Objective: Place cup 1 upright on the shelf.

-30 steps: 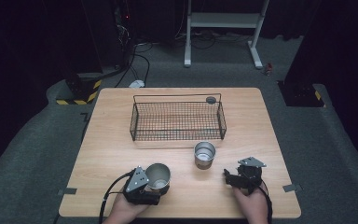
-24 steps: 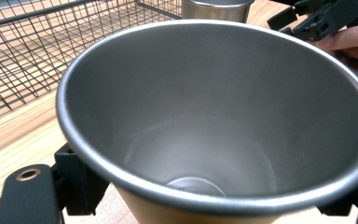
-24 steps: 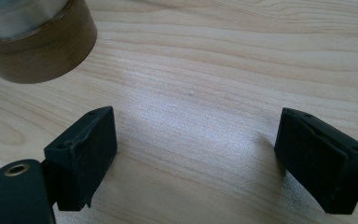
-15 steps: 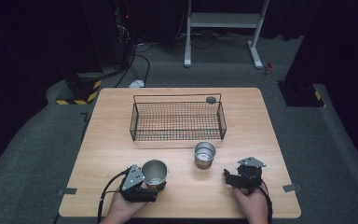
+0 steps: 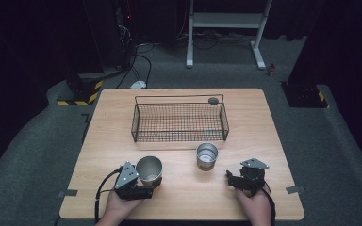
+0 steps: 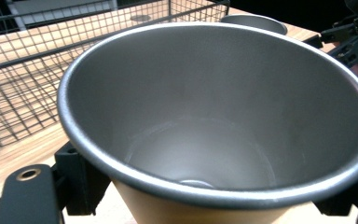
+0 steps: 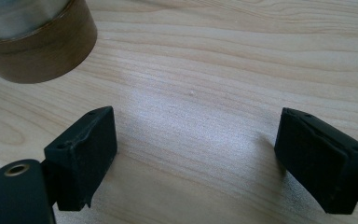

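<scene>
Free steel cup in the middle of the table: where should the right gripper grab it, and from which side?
Probably the body, from the near right. The cup stands upright, mouth up, with a round wall and no handle visible. The right gripper is open just beside it, so a level approach straddling the wall looks simplest.

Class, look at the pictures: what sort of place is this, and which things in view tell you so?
Probably a lab or recording studio, not a home. A lone wooden table stands on grey carpet, dark curtains hang all round, cables trail over the floor, and yellow-black hazard tape marks a stand's base.
</scene>
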`<state>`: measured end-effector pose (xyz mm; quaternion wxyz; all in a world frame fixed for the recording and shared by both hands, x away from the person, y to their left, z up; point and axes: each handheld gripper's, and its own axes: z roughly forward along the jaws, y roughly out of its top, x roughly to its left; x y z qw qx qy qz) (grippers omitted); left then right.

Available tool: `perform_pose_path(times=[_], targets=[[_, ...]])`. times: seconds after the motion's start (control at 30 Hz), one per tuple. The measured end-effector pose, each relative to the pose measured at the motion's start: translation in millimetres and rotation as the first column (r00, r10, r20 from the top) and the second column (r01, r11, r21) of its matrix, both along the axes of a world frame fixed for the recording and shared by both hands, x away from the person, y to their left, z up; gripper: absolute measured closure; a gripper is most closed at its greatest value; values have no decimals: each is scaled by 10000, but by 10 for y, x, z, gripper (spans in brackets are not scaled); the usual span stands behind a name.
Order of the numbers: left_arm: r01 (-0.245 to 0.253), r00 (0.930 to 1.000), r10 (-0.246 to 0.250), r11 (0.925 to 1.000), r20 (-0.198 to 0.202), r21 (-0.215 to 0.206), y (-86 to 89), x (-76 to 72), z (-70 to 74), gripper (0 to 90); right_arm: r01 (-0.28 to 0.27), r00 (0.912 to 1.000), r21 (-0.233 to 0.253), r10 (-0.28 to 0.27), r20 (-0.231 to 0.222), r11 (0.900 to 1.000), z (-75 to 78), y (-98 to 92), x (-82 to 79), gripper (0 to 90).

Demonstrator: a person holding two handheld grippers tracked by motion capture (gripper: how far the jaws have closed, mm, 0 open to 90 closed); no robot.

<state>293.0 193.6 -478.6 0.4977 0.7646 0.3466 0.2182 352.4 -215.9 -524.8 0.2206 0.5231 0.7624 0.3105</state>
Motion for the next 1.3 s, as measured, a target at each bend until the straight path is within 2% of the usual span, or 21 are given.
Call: perform_pose_path(times=[0.17,0.3,0.6,0.63,0.73,0.8,1.3], targets=[[-297,9995,296,9995,101,80,22,12,-13,164,0,10000,0,0,-1,10000,0,0,0,127],[-269,9994,267,9996,206,91,38,16,-21,164,2,10000,-1,-2,-1,10000,0,0,0,127],[-506,9980,504,9987,391,54,77,25,-17,165,1,10000,1,-1,-3,10000,0,0,0,127],[-590,9970,583,9982,510,122,85,25,-11,165,1,10000,-1,-1,-1,10000,0,0,0,126],[-609,9970,605,9981,490,50,98,28,1,165,2,10000,2,-2,-2,10000,0,1,0,127],[-612,9966,623,9979,542,-208,136,40,22,165,6,10000,0,-6,-2,10000,0,1,0,127],[-787,9948,797,9967,631,-185,231,108,73,165,2,10000,-4,-2,2,10000,0,0,0,127]])
